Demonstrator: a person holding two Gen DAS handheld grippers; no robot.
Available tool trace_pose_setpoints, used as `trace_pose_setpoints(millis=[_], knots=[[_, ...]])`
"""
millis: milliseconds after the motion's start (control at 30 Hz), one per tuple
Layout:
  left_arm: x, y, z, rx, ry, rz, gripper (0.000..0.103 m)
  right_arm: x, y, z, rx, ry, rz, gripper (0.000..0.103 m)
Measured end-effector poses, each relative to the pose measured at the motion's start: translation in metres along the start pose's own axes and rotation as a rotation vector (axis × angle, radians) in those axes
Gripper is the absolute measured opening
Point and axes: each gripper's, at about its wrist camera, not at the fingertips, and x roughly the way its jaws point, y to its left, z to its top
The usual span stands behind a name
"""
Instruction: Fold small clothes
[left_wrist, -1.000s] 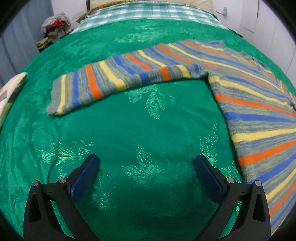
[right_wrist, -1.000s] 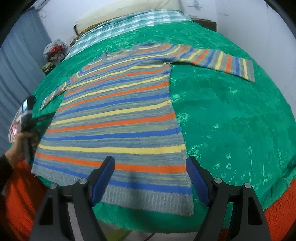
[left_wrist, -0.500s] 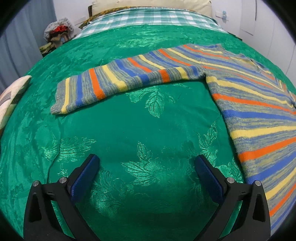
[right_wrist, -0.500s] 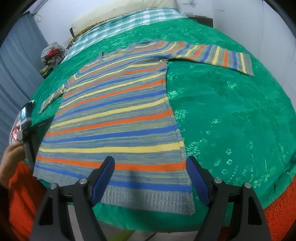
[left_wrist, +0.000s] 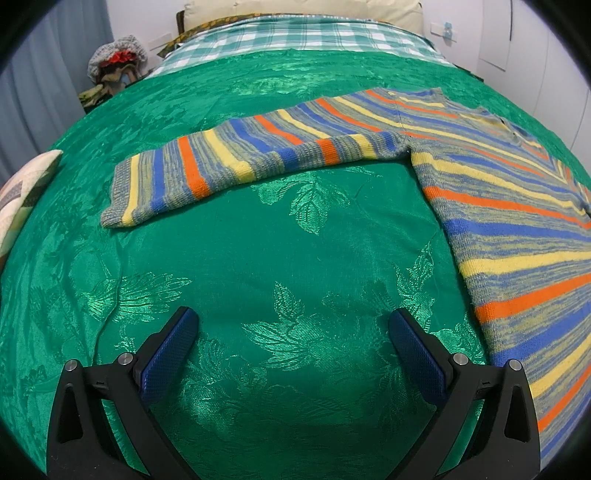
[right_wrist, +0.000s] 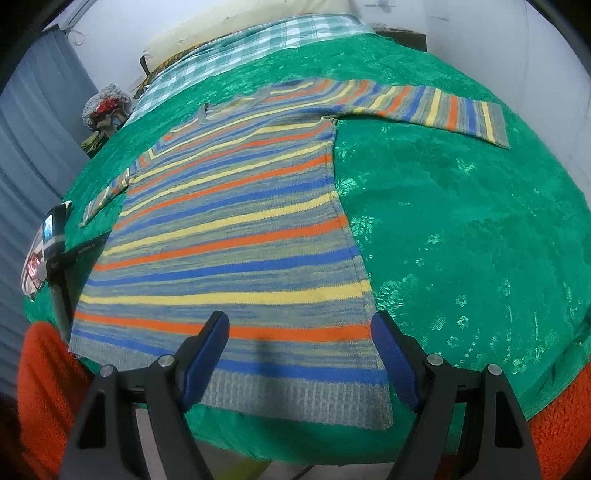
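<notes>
Left gripper (left_wrist: 293, 332): jaws wide apart, nothing btwn them; you're hovering over bare green bedspread (left_wrist: 258, 251), w/ the sweater's edge off to your right.
Left sleeve (left_wrist: 236, 162): lies flat, stretched straight out from the body, cuff end furthest left. Soft knit, will flop and drag if you lift by one corner. Probably best pinch at the ribbed cuff, which is thicker and gives the pads more bite.
Sweater (right_wrist: 236, 251): striped knit, spread flat face-down or face-up (can't tell which), hem nearest you at the bed's edge, neck far side. Light, limp, a bit stretchy; no fragile parts seen. Expect it to cling to the brocade spread rather than slide.
Hem (right_wrist: 295, 398): ribbed grey band, firmest place to grab on the body; take both layers or it'll peel apart.
Right gripper (right_wrist: 299, 354): jaws spread, empty, poised right above the hem's right half, not touching as far as I can see.
Right sleeve (right_wrist: 424, 107): flat, out to the far right, cuff free.
</notes>
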Motion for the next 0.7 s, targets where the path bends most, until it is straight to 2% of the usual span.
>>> trace_pose_setpoints(millis=[700], knots=[[0.0005,-0.0003,0.0007,-0.001,0.0,0.0,0.103,0.0009,0.005,-0.0021,-0.024,-0.003,0.002,0.079]])
